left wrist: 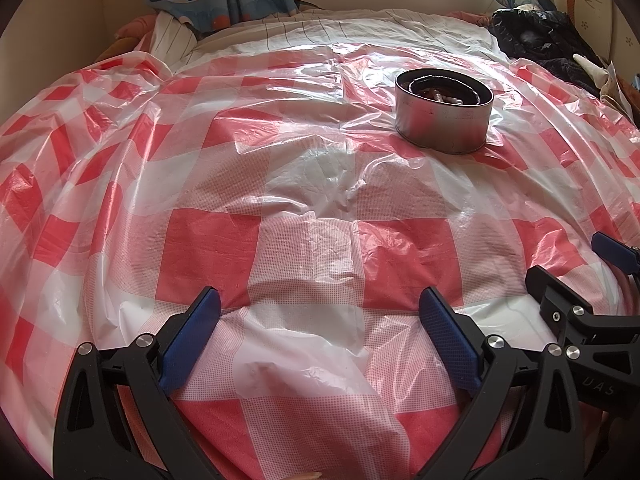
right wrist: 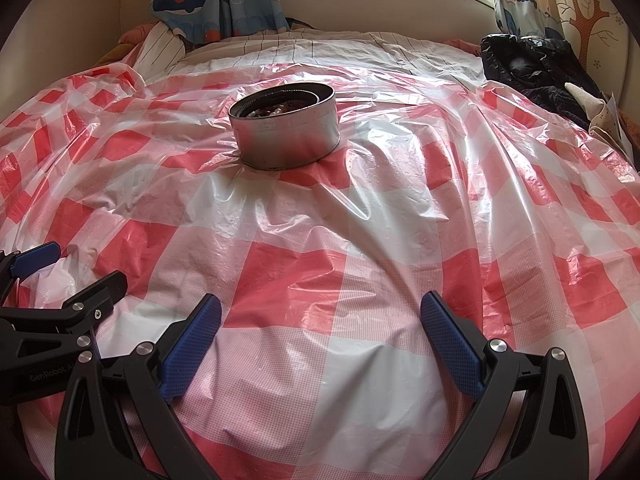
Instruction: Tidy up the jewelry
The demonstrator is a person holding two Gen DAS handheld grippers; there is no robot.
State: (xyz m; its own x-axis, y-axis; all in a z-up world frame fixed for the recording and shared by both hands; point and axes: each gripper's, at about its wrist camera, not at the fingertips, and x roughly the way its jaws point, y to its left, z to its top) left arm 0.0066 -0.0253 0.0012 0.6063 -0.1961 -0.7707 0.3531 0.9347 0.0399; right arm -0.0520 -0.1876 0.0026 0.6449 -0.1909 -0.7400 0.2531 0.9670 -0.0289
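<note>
A round silver metal tin (right wrist: 286,128) sits open on a wrinkled red-and-white checked plastic sheet (right wrist: 320,240) spread over a bed, well ahead of both tools. Inside lie what look like pale beads (left wrist: 450,99), though the view is too small to be sure. The left gripper (left wrist: 320,320) and right gripper (right wrist: 320,320) hover side by side, jaws spread wide, holding nothing.

A bed (right wrist: 320,46) in striped sheets carries a crinkled red-and-white checked plastic cover (right wrist: 304,264). On the cover sits a round metal tin (right wrist: 286,140); dark clothing (right wrist: 532,68) lies heaped at the far right edge.
</note>
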